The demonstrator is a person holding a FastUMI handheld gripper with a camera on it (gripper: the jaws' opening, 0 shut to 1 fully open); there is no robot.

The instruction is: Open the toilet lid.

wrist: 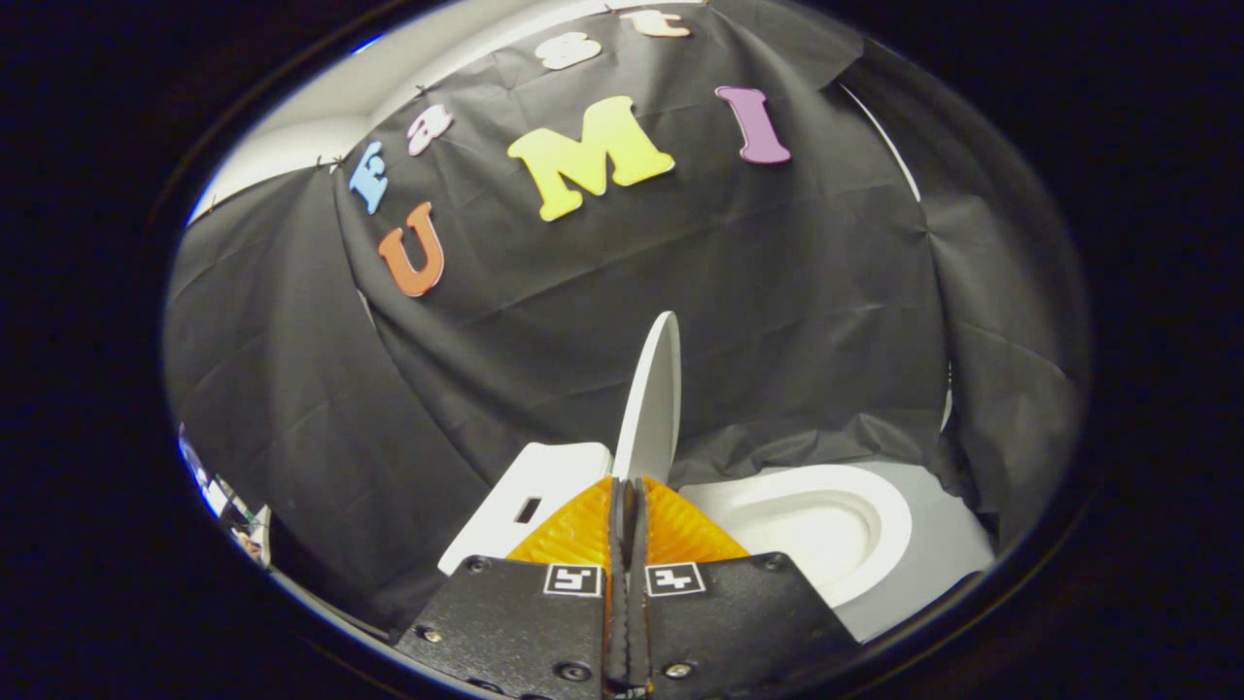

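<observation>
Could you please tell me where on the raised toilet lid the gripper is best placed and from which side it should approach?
Grip the lid by its thin free edge, coming edge-on from the front, probably as the gripper is doing now. The lid stands nearly upright, a flat slim panel, and its edge runs down between the closed-up fingers, with the seat exposed beside it. The tank backs the lid's other face.

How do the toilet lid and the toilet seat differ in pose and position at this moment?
The toilet lid stands raised, seen edge-on, its lower edge between the fingers of the hand-held gripper; the toilet seat lies flat, beside them. The lid looks like a thin blade; the seat shows a broad ring around the bowl. Both are white.
</observation>
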